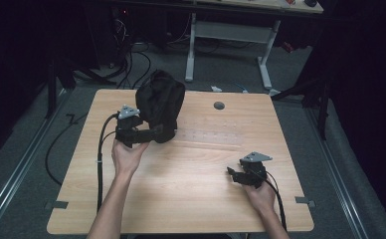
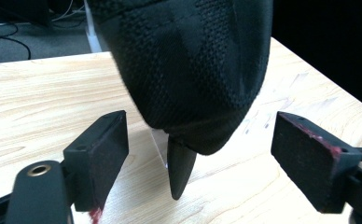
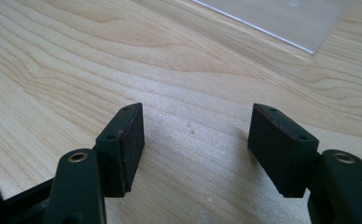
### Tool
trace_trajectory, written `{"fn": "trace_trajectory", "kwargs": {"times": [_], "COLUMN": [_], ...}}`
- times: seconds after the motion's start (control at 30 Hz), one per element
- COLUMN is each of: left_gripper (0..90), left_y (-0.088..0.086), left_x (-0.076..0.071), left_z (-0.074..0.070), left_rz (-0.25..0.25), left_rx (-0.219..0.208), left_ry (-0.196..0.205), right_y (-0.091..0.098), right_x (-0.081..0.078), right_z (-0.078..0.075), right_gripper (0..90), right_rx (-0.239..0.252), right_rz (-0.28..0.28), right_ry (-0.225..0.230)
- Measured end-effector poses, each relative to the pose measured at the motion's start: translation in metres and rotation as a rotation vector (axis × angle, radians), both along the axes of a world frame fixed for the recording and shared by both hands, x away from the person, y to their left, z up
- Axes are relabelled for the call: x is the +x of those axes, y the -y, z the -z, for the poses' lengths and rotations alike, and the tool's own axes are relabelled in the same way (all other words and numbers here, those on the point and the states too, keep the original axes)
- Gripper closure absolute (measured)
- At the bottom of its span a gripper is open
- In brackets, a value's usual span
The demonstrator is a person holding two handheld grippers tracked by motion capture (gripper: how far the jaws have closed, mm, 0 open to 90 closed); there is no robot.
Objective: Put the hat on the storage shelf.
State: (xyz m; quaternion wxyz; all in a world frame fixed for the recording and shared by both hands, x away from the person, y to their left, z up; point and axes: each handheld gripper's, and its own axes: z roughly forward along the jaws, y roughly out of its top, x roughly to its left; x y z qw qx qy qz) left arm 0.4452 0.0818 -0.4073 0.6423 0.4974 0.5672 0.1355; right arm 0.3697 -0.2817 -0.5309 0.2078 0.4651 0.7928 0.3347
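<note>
pale wood-grain table top [image 1: 191,169] sits in a dark room, grey floor around it and a white-legged desk [image 1: 231,35] behind. at the far left of the table stands a black knitted fabric bundle [image 1: 158,102], bulky and rounded, draped over something with a dark pointed tip [image 2: 180,170] that pokes out beneath it and touches the wood in the left gripper view. a thin clear sheet [image 2: 158,142] lies flat under the bundle there, and a clear sheet's corner [image 3: 281,21] also shows at the top of the right gripper view.

left gripper [image 2: 198,156] is held at the bundle's near side, its jaws spread wide on either side of the fabric's lower end, not touching it. the left hand [image 1: 126,157] grips it from below, a black cable [image 1: 100,159] trailing back along the table.

right gripper [image 3: 195,147] hovers low over bare wood at the near right, well apart from the bundle, jaws apart with nothing between them. the right hand [image 1: 260,194] holds it.
</note>
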Motion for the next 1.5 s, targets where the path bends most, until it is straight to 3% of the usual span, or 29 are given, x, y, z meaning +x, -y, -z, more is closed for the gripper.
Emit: {"fn": "trace_trajectory", "kwargs": {"times": [0.3, 0.93, 1.5], "left_gripper": [18.6, 20.1, 20.2], "left_y": [-0.010, -0.030, -0.044], "left_x": [-0.010, -0.034, -0.058], "left_z": [0.001, 0.009, 0.022], "left_rz": [0.003, 0.027, 0.030], "left_rx": [-0.018, 0.001, -0.058], "left_ry": [0.008, 0.017, 0.016], "right_y": [0.000, 0.000, 0.000], "right_x": [0.000, 0.000, 0.000], "right_z": [0.000, 0.000, 0.000], "right_gripper": [36.3, 36.4, 36.4], "right_rx": [0.001, 0.001, 0.000], "right_rz": [0.001, 0.001, 0.002], "right_ry": [0.000, 0.000, 0.000]}}
